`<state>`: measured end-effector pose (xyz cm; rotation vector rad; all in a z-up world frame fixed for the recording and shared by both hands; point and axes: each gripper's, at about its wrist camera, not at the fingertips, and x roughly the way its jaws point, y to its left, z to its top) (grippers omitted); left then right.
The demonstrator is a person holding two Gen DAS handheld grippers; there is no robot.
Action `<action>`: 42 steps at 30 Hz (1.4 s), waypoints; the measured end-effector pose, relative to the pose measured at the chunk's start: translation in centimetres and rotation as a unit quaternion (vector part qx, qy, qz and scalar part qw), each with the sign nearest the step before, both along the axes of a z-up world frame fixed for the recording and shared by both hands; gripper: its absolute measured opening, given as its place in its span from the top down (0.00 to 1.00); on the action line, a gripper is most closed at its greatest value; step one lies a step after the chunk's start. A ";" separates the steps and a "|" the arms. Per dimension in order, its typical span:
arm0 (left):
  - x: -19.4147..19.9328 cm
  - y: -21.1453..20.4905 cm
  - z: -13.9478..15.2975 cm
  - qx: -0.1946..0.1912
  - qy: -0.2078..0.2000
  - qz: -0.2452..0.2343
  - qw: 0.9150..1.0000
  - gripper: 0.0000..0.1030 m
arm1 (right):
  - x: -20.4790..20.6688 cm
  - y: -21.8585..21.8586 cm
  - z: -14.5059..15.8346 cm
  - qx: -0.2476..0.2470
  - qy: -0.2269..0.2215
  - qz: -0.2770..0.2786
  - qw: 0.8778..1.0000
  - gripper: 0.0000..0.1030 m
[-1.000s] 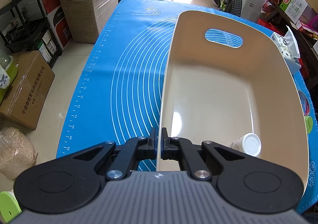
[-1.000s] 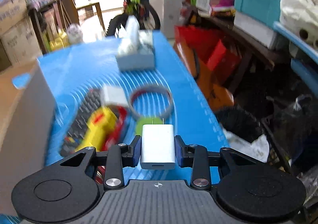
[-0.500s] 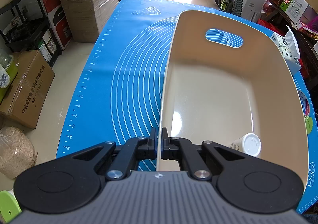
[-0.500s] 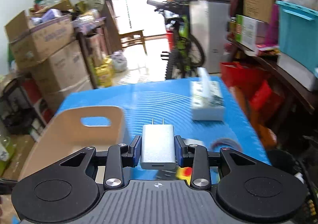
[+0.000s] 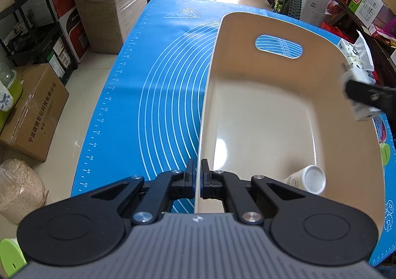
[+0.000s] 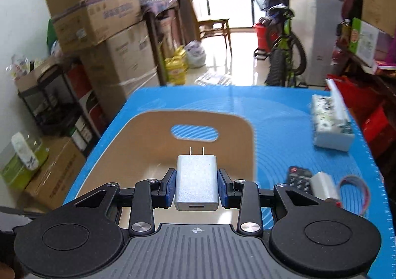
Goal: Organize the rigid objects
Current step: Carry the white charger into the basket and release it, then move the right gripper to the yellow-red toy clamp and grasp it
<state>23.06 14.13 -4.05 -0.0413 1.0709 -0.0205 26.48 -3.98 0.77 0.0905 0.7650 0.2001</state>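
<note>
Blue mat [image 6: 284, 128]: remote [image 6: 298, 180] right-view only.

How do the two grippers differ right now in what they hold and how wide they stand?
The left gripper is pinched nearly shut on the thin rim of the beige bin; the right gripper stands wider, clamped on a white charger. The bin rests on the mat; the charger is held in the air above the bin. Both grips are firm.

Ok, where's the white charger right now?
In the right wrist view the white charger sits clamped between the right gripper pads, prongs forward, above the beige bin, left of the remote.
</note>
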 end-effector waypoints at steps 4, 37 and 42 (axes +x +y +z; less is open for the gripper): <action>0.0 -0.1 0.0 0.000 0.000 0.000 1.000 0.95 | 0.4 2.1 -1.4 -0.008 0.023 0.028 0.999 0.59; 0.1 -0.2 0.0 0.006 0.004 -0.001 1.000 0.95 | 0.6 3.1 -4.5 -0.026 0.104 0.050 0.993 0.43; 0.1 -0.2 0.0 0.005 0.005 -0.001 1.000 0.95 | -0.7 0.3 -1.7 -0.010 0.064 0.032 0.997 0.39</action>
